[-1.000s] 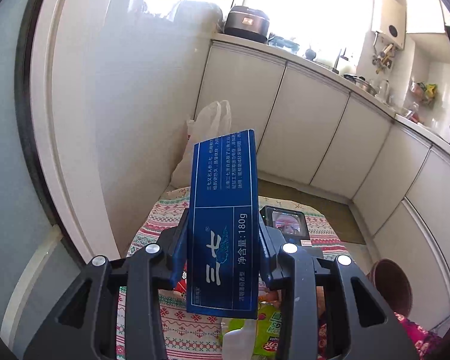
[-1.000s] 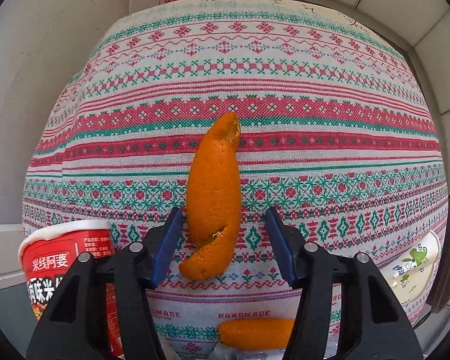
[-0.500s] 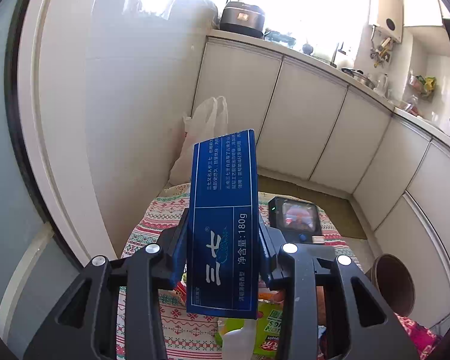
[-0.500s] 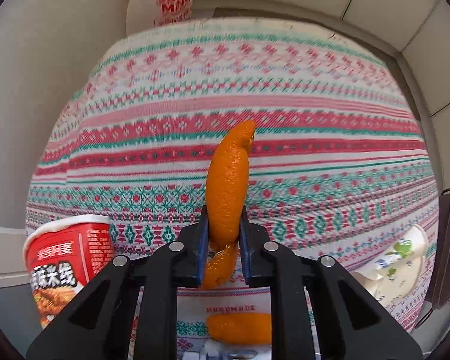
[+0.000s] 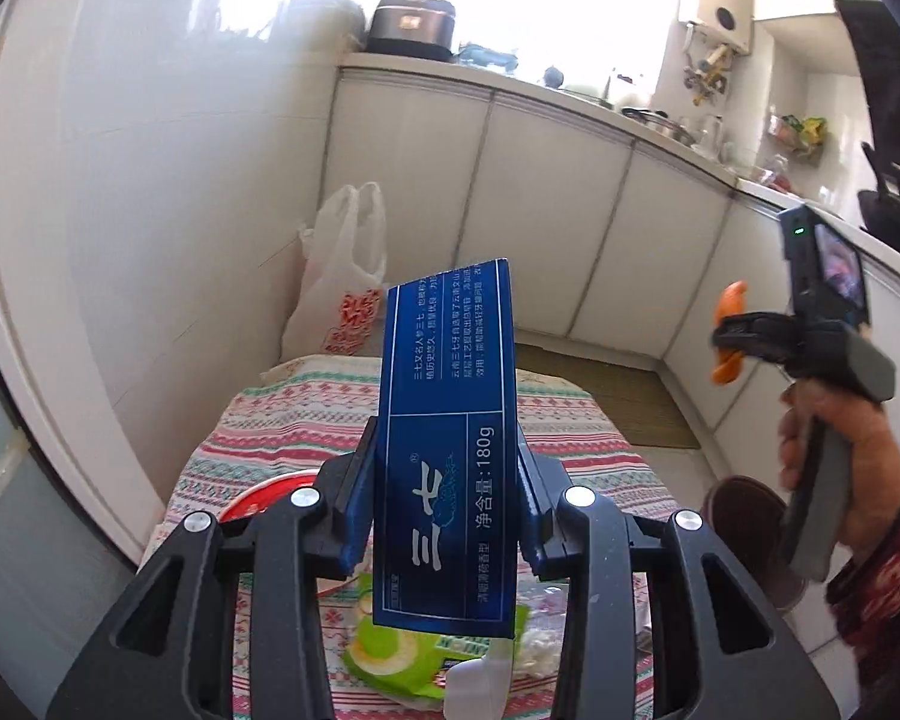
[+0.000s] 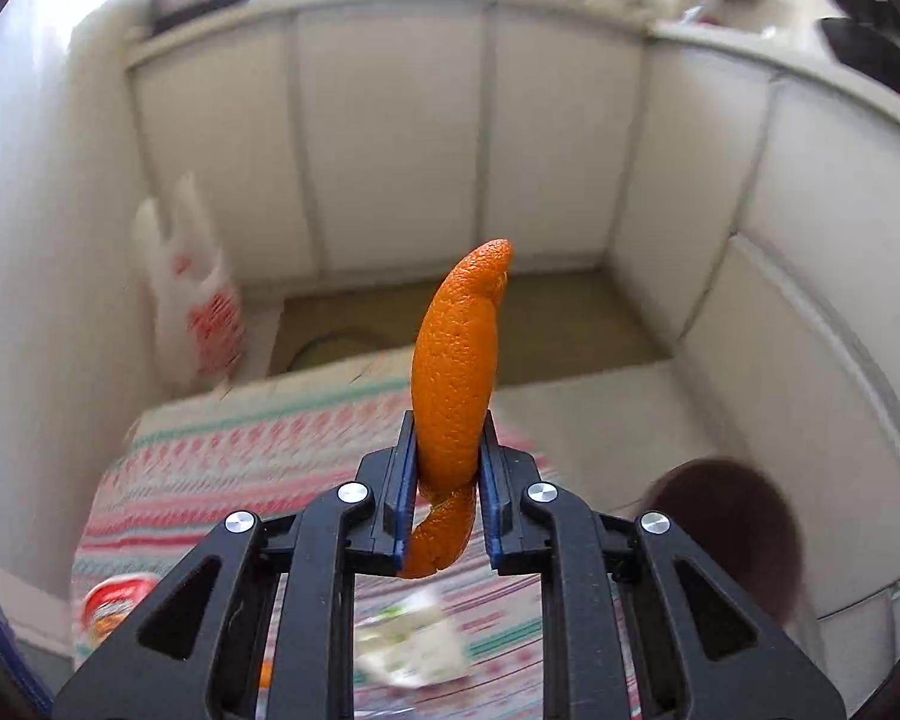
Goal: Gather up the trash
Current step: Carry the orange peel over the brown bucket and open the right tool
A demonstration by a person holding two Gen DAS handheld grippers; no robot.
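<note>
Right gripper [image 6: 447, 474]: jaws clamped on a strip of orange peel [image 6: 459, 354], gripped low on the strip so most of it stands up past the fingertips, centre frame. The jaws closed on it within the last second. Peel now clear of the striped tablecloth [image 6: 258, 450]; likely bound for the dark round bin [image 6: 732, 534] at lower right, though motion blur makes its shape uncertain.

Left gripper [image 5: 444, 516]: pads pressed on both long sides of a blue toothpaste box [image 5: 450, 438], held upright, centre of the left view. Probably kept in hand so both pieces go out in one trip.

Left on the cloth: red noodle cup [image 5: 270, 495] behind the left fingers, green wrapper [image 5: 402, 654] at bottom centre. White plastic bag [image 5: 345, 276] against the wall, upper left. Nothing seen between the peel and the bin.
</note>
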